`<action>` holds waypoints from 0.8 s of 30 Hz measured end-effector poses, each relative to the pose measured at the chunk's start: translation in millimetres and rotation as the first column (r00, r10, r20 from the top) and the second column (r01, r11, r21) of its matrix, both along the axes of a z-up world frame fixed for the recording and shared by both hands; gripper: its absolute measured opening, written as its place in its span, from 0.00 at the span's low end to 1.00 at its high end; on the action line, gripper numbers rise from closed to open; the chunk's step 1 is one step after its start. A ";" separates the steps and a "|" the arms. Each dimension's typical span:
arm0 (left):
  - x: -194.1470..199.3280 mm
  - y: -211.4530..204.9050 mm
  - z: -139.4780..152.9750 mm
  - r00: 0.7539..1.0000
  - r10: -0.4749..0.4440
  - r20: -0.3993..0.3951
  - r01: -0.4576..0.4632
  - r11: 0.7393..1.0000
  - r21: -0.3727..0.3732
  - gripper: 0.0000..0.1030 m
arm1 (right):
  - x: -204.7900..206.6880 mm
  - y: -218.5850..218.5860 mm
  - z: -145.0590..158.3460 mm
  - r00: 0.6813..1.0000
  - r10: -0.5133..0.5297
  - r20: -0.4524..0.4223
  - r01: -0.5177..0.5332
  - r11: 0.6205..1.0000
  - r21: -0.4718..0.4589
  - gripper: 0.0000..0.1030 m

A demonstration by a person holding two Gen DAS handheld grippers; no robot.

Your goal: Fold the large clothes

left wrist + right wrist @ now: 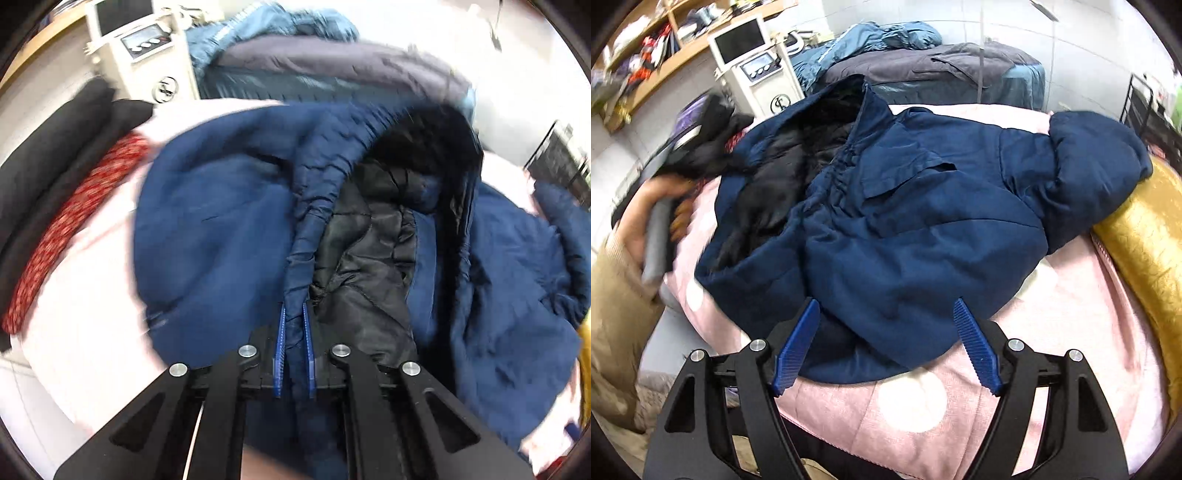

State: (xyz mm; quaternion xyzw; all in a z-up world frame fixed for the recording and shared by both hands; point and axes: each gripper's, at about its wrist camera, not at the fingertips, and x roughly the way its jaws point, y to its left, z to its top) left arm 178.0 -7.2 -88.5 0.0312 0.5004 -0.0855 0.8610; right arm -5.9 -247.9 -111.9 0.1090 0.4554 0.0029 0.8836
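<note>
A large navy padded jacket (916, 221) with black quilted lining (775, 173) lies spread and rumpled on a pink dotted bedspread (1071, 332). In the left wrist view my left gripper (294, 314) is shut on the jacket's front edge (314, 206), a navy strip pinched between the blue pads, with the black lining (369, 251) just to the right. My right gripper (886, 310) stands open above the jacket's near hem, blue fingers (798, 347) wide apart on either side of the fabric, not pressing it. The jacket's hood (1097, 162) lies at the right.
Folded black clothes and a red patterned garment (74, 218) lie at the left. A white machine with a screen (753, 62) stands behind. A pile of grey and blue garments (923, 62) sits at the back. A gold cushion (1145, 236) borders the right. A person's hand and beige sleeve (617, 277) are at left.
</note>
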 end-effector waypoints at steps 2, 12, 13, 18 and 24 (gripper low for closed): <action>-28.7 36.2 13.1 1.000 0.018 0.019 -0.016 0.998 -0.066 0.04 | 5.4 -10.2 2.3 1.000 -0.023 0.005 0.023 0.998 0.064 0.73; -107.5 177.6 -4.6 0.953 0.291 -0.083 -0.298 0.950 -0.094 0.00 | 94.9 58.1 -5.1 0.991 0.109 -0.075 -0.099 0.986 0.135 0.73; -103.4 177.8 -2.0 0.955 0.285 -0.082 -0.293 0.950 -0.105 0.01 | 105.2 65.1 -5.9 0.990 0.115 -0.086 -0.104 0.987 0.119 0.73; -83.8 142.9 14.2 0.981 0.193 -0.005 -0.192 0.973 -0.129 0.70 | 171.3 103.8 -21.1 0.962 0.139 -0.233 -0.167 0.981 -0.102 0.73; -12.9 57.5 25.8 0.994 0.009 0.105 -0.002 0.998 -0.062 0.77 | 197.8 108.6 -60.5 0.911 0.128 -0.392 -0.202 0.968 -0.152 0.52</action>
